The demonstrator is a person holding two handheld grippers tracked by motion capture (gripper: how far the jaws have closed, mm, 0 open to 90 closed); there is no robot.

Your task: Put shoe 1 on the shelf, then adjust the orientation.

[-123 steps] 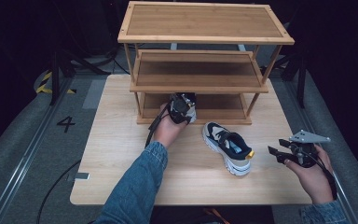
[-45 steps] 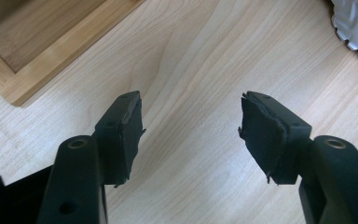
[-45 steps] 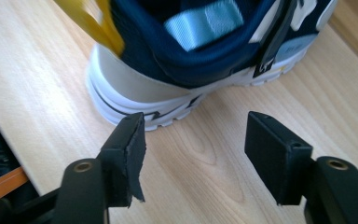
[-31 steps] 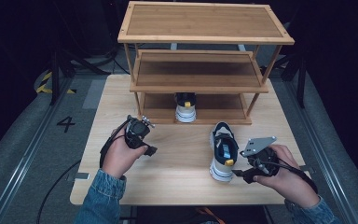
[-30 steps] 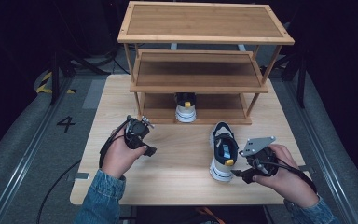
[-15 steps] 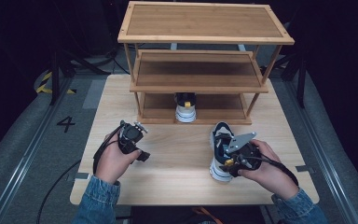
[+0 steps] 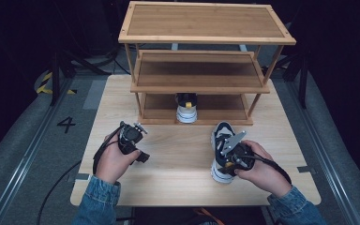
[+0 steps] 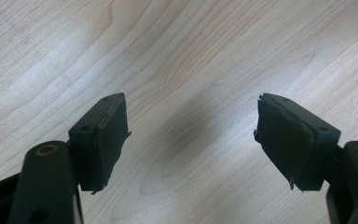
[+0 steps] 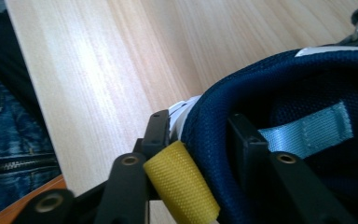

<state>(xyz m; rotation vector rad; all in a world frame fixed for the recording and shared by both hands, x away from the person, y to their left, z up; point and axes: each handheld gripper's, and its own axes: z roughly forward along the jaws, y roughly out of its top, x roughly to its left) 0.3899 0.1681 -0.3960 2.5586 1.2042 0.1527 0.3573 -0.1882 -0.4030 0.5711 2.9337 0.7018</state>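
Right gripper view: right gripper [image 9: 200, 140] jaws, just closing, straddle heel collar of navy sneaker [image 7: 221, 152] near-right on counter [image 7: 178, 154] | step: grasp | next: lift toward shoe rack [image 7: 201, 84] | left gripper [image 8: 191, 135] apart, empty.

Wooden table [image 7: 168, 173] carries three-tier shelf rack [image 7: 201, 70]; one sneaker [image 7: 221, 152] on tabletop, another sneaker [image 7: 186, 107] on bottom shelf.

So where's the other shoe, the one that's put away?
In the high view the put-away shoe stands on the rack's bottom shelf, near its middle, under the two upper shelves.
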